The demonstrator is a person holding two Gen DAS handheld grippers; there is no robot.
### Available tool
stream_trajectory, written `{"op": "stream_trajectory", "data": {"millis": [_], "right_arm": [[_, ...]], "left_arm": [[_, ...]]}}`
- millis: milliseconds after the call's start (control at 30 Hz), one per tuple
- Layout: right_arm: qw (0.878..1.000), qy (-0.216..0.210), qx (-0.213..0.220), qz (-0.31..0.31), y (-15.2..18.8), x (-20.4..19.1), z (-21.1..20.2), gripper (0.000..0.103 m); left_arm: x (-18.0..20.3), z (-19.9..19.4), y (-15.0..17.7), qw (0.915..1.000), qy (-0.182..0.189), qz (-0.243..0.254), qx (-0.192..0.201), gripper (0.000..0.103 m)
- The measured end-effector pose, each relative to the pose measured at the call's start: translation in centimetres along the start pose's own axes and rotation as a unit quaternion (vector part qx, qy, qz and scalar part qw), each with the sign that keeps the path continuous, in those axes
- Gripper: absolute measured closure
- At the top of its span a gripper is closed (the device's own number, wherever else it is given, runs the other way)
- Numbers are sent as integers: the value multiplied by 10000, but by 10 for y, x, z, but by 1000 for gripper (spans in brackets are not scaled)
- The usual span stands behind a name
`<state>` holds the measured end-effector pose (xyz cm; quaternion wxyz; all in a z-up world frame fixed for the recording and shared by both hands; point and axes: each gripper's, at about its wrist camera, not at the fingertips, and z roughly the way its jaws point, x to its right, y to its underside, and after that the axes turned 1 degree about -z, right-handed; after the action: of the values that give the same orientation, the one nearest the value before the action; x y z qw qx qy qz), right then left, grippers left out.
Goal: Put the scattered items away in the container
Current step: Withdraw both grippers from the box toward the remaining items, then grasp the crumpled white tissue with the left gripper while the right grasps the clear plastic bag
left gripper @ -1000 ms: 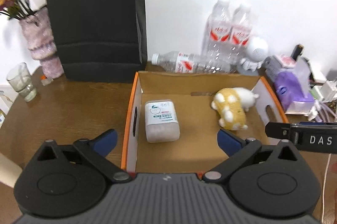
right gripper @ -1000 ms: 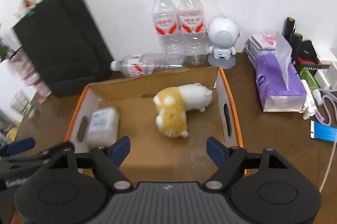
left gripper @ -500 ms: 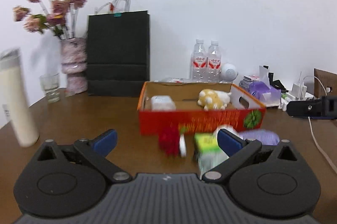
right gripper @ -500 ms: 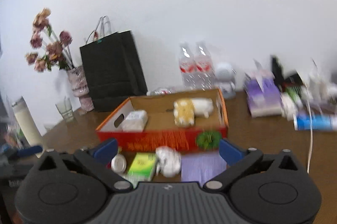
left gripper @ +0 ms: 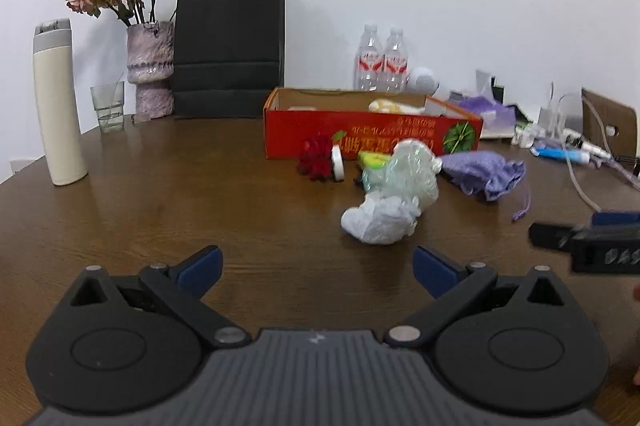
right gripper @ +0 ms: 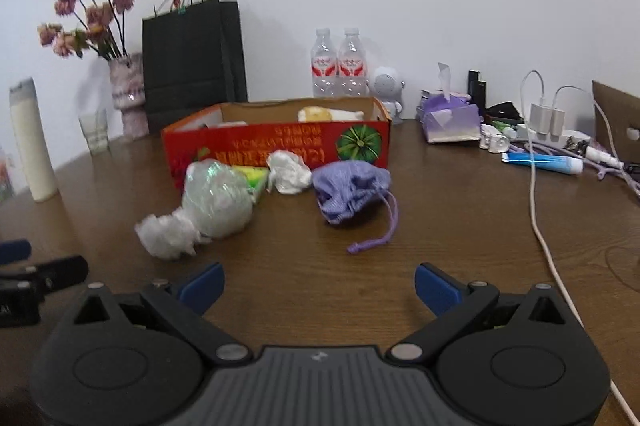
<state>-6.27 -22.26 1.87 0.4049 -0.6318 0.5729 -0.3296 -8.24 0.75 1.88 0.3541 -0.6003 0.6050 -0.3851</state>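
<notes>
A red cardboard box [left gripper: 372, 138] [right gripper: 276, 142] stands mid-table with a yellow-and-white plush toy [right gripper: 316, 114] inside. Scattered in front of it are a clear plastic-wrapped ball with a crumpled white end [left gripper: 394, 194] [right gripper: 208, 206], a purple drawstring pouch [left gripper: 486, 174] [right gripper: 348, 190], a green-yellow packet [right gripper: 252, 180], a crumpled white wad [right gripper: 288, 172], a red flower [left gripper: 316, 162] and a white tape roll [left gripper: 338, 164]. My left gripper [left gripper: 316, 266] is open above the table, short of the wrapped ball. My right gripper [right gripper: 318, 284] is open too, short of the pouch, nothing between its fingers.
A black paper bag [left gripper: 230, 46], a vase of dried roses [left gripper: 150, 66], a glass [left gripper: 107, 106] and a cream flask [left gripper: 58, 106] stand at the back left. Water bottles [right gripper: 340, 66], a tissue pack [right gripper: 450, 118], chargers and a white cable [right gripper: 536, 186] crowd the right.
Both grippers have pulled back from above the box and dropped low over the table. The scattered items in front of the box now show. The right gripper's jaws have spread wider.
</notes>
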Motion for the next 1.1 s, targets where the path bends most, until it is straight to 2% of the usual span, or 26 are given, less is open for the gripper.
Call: {"op": "stream_trajectory", "data": {"millis": [167,300,500,633,733,833,1000,1067,1100], "right_arm": [[9997,-115,-205,-24,0,0,8,1],[9996,-196,-130,159,2,5,7,1],[9985,-195,-330,383,1,10,14,1],[9984,-187,-361,402,1,10,16,1],[9982,-184,-367,435,1,11,16,1],[9979,-209,-407,454,0,11,17,1],[9973,-231,-453,534,1,14,18,1],[9971,-218,-468,556,1,14,19,1],[9970,-207,-485,563,1,14,19,1]], "left_arm": [[2,11,-2,9997,89,-26,-230,0],[2,17,0,9984,183,-35,-532,0],[-4,22,0,9969,88,-285,-724,0],[0,22,-1,9974,150,-162,-681,0],[10,20,-6,9988,278,208,-359,0],[21,36,-20,9976,408,440,-353,0],[23,77,-43,9945,653,164,-801,1],[20,87,-46,9921,862,3,-908,13],[18,93,-47,9915,834,-63,-992,30]]}}
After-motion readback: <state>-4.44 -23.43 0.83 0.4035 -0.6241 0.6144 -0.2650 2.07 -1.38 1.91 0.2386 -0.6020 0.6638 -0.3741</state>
